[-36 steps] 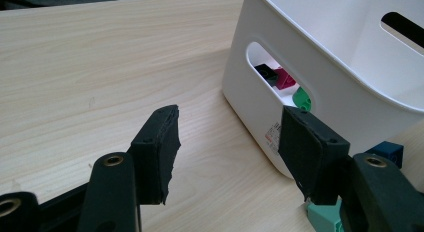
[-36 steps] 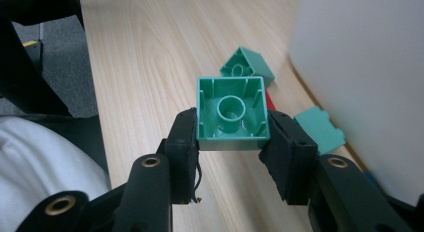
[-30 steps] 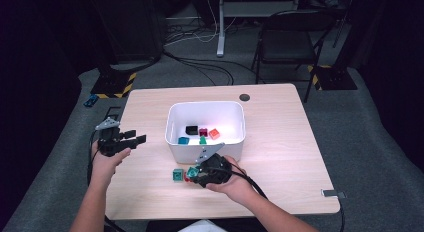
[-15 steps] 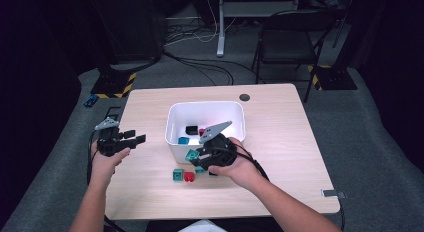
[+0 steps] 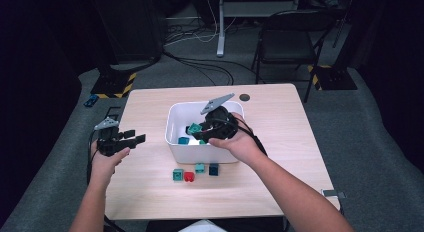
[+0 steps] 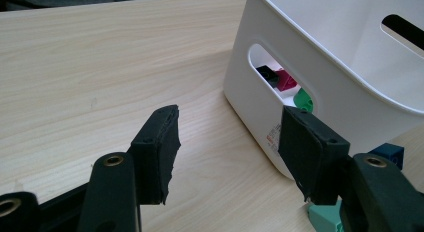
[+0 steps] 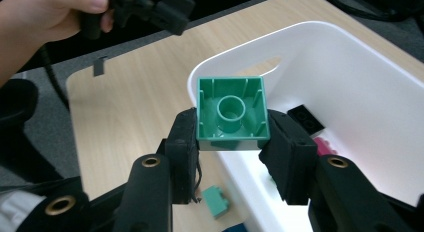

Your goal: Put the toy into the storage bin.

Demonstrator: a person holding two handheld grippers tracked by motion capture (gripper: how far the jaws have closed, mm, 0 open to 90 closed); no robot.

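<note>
A green block (image 7: 230,113) is clamped by the right gripper (image 7: 231,142) fingers above the white bin (image 7: 350,57); the left gripper (image 6: 227,152) is held level, fingers wide.

Green block (image 7: 230,113), white bin (image 5: 176,123) (pink and black bricks inside), pale wood table (image 5: 280,117).

A pale wooden table (image 5: 150,99) stands on grey carpet (image 5: 370,142) in a dark room. Beyond it, a black folding chair (image 5: 287,39) far right, cables (image 5: 200,67) trailing across the floor.
</note>
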